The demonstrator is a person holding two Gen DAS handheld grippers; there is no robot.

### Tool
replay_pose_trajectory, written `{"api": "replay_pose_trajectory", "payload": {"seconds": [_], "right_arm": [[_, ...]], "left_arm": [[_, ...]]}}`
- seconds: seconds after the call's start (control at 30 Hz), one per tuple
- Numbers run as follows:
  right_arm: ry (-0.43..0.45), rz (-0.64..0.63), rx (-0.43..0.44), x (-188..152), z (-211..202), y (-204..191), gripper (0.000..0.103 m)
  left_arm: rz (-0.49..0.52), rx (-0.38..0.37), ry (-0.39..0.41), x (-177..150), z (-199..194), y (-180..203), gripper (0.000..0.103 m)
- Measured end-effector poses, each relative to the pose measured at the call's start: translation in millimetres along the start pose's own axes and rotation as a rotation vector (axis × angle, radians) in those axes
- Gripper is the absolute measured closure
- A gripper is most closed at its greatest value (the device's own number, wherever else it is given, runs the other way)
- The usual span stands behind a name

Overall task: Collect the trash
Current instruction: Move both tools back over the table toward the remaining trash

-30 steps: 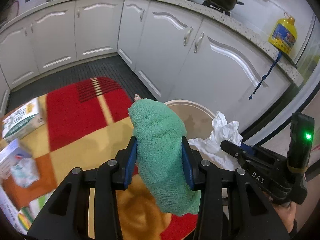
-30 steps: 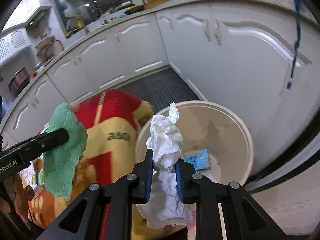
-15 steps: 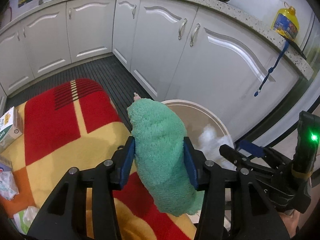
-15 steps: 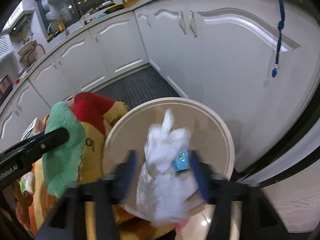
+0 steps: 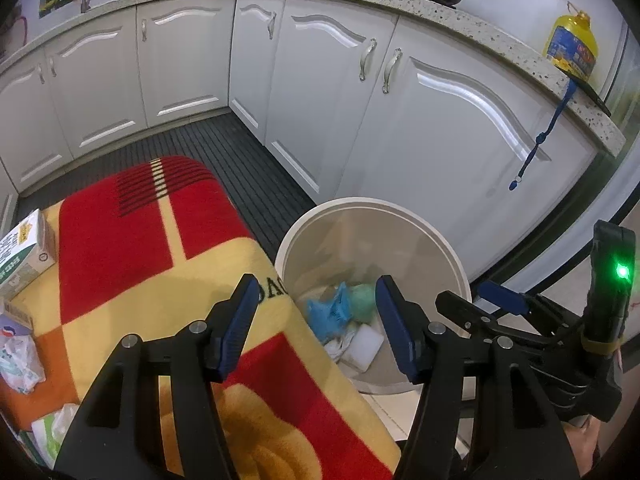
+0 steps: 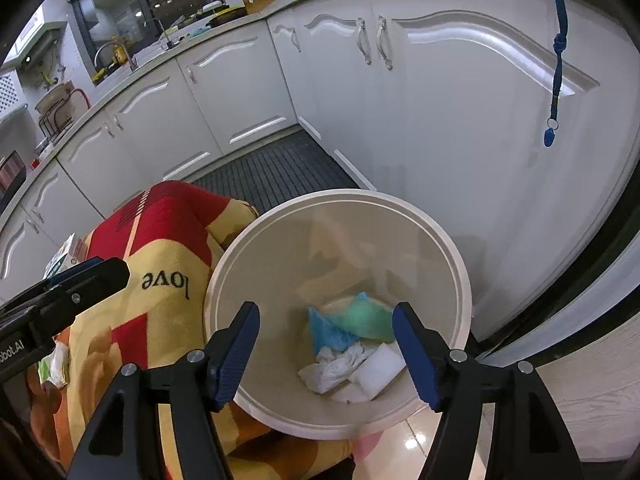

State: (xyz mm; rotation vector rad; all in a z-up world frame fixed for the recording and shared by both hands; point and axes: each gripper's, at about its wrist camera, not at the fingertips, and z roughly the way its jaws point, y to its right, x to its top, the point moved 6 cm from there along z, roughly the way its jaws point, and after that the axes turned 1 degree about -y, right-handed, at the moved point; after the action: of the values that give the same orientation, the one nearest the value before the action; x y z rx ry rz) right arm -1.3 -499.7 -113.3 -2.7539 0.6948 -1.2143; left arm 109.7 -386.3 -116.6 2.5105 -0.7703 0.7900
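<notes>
While both tools gape empty, bin (image 6: 460,264) holds green cloth (image 6: 366,322); white tissue (image 6: 334,368).

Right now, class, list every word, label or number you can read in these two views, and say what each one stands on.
"love", upside down, on the red and yellow blanket.
"bot.AI", cut off at the frame edge, on the left gripper.
Yellow bottle on the counter: label too blurred to read.
Green and white box beside the blanket: print too small to read.
</notes>
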Motion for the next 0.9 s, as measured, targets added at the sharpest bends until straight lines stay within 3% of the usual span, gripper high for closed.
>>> {"api": "replay_pose_trajectory", "payload": {"seconds": [0.5, 0.9], "right_arm": [[0.008, -0.051, 0.030, -9, -15, -37, 0.033], [0.004, -0.163, 0.127, -27, -33, -119, 0.030]], "left_arm": [[-0.037, 0.078, 0.040, -17, -40, -35, 0.044], [-0.139, 0.144, 0.070, -53, -103, -100, 0.044]]}}
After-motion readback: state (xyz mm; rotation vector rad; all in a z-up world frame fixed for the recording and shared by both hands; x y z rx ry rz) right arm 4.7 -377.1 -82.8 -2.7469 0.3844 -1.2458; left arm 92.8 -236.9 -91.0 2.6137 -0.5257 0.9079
